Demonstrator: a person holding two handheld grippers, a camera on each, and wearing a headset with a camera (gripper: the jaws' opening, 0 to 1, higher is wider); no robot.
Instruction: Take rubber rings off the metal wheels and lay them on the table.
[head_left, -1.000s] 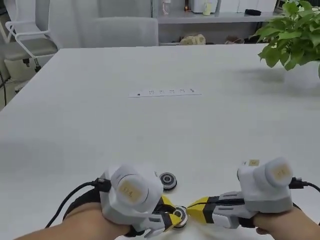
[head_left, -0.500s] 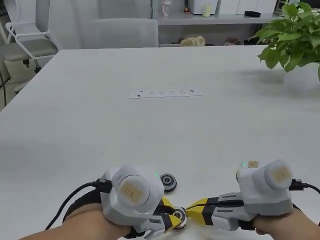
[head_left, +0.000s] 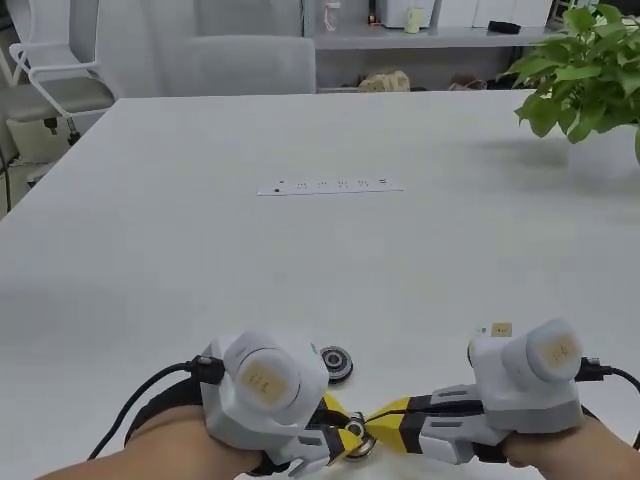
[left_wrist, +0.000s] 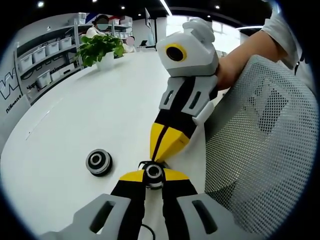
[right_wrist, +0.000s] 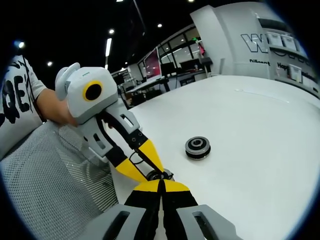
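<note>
Wheels number two, both metal with a dark band round the rim; one metal wheel (left_wrist: 153, 172) is off the bench (head_left: 320, 270), at its near edge, pinched by its sides between the yellow jaws of the left hand-held gripper (left_wrist: 153, 176); the other wheel (head_left: 335, 362) lies flat on the bench just beyond, apart from both tools; hand-held grippers also number two, one in each hand, their tips meeting at the held wheel; the right hand-held gripper (right_wrist: 161, 183) has its jaws pressed almost together, nipping the black rubber ring (right_wrist: 162, 174) at that wheel's edge; one white power strip (head_left: 330, 186) lies mid-bench, and one potted plant (head_left: 585, 70) stands at the far right corner; a wall sign in the left gripper view starts with a large W (left_wrist: 6, 86), the rest being too small to read; each grey gripper body carries a round yellowish sticker with marks I cannot read.
</note>
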